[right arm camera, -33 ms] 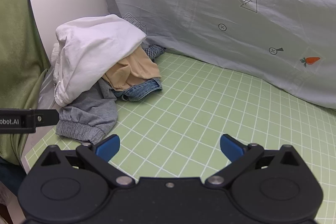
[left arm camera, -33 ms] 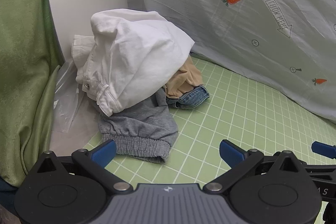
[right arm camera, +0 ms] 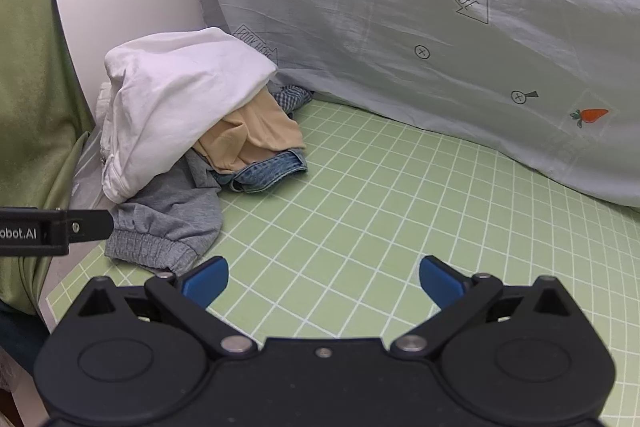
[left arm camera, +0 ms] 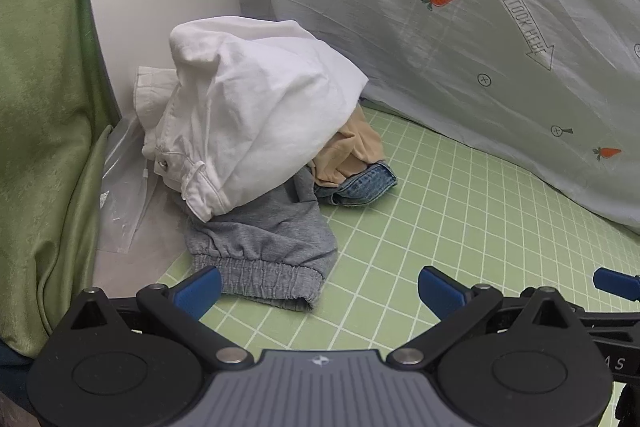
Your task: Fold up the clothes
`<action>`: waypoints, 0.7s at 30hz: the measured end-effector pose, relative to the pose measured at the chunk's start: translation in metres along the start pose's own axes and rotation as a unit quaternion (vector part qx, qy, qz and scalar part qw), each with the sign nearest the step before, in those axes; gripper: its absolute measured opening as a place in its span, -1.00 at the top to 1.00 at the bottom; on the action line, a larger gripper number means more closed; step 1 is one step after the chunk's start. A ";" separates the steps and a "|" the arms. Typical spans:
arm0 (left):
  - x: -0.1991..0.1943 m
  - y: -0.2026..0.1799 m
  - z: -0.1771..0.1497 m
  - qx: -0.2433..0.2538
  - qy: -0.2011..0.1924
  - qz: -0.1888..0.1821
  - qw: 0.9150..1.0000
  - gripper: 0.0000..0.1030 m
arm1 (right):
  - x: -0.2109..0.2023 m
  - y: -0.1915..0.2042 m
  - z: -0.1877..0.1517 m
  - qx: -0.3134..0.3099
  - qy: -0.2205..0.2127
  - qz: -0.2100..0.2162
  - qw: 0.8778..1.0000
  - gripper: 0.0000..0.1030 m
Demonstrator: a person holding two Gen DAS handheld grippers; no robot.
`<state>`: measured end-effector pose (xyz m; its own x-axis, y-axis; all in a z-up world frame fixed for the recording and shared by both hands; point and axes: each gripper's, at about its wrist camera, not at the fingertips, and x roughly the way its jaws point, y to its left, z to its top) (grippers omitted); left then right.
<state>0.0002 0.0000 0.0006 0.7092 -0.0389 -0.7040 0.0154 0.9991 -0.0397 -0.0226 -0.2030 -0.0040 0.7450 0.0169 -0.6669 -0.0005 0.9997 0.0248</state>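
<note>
Both claws wide, empty: left gripper (left arm camera: 319,286) and right gripper (right arm camera: 323,277) hover low over gridded green cutting mat (right arm camera: 400,211). Rumpled clothes pile (left arm camera: 256,147) at mat's far-left corner: white cotton atop grey ribbed-cuff sweatpants (left arm camera: 264,247).

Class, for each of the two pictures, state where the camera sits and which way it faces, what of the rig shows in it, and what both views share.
Left wrist view: sits on the left claw, facing forward over the green grid mat at the clothes pile; its own open blue fingers show, plus a right fingertip at the right edge.
Right wrist view: sits on the right claw, facing the same pile from further right; its open fingers show, and the left claw's black arm enters at left.
Shared: pile, mat, carrot-print sheet.
</note>
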 end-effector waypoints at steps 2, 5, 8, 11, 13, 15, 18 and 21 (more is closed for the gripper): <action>-0.001 0.001 0.001 0.003 -0.003 0.006 1.000 -1.00 | 0.000 -0.001 -0.001 0.002 0.000 -0.001 1.000 -1.00; -0.004 -0.004 -0.003 0.005 -0.007 0.011 1.000 -1.00 | 0.000 -0.002 -0.002 0.004 0.000 -0.001 1.000 -1.00; 0.001 -0.006 0.003 0.015 -0.003 0.005 1.000 -1.00 | -0.001 -0.003 -0.003 0.006 -0.001 -0.002 1.000 -1.00; 0.001 -0.007 0.000 0.013 -0.006 -0.001 1.000 -1.00 | -0.001 -0.005 -0.004 0.009 -0.001 -0.003 1.000 -1.00; 0.001 -0.005 0.001 0.015 -0.002 -0.004 1.000 -1.00 | -0.001 -0.006 -0.005 0.011 -0.001 -0.004 1.000 -1.00; 0.001 -0.007 0.000 0.016 -0.001 -0.006 1.000 -1.00 | -0.001 -0.006 -0.006 0.012 -0.001 -0.005 1.000 -1.00; 0.000 -0.009 -0.001 0.019 0.001 -0.008 1.000 -1.00 | -0.003 -0.007 -0.006 0.014 -0.001 -0.007 1.000 -1.00; -0.001 -0.011 -0.002 0.021 0.001 -0.010 1.000 -1.00 | -0.004 -0.008 -0.007 0.017 -0.002 -0.009 1.000 -1.00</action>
<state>-0.0019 -0.0107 0.0007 0.7074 -0.0589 -0.7044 0.0586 0.9980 -0.0246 -0.0301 -0.2111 -0.0064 0.7473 -0.0019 -0.6645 0.0356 0.9987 0.0372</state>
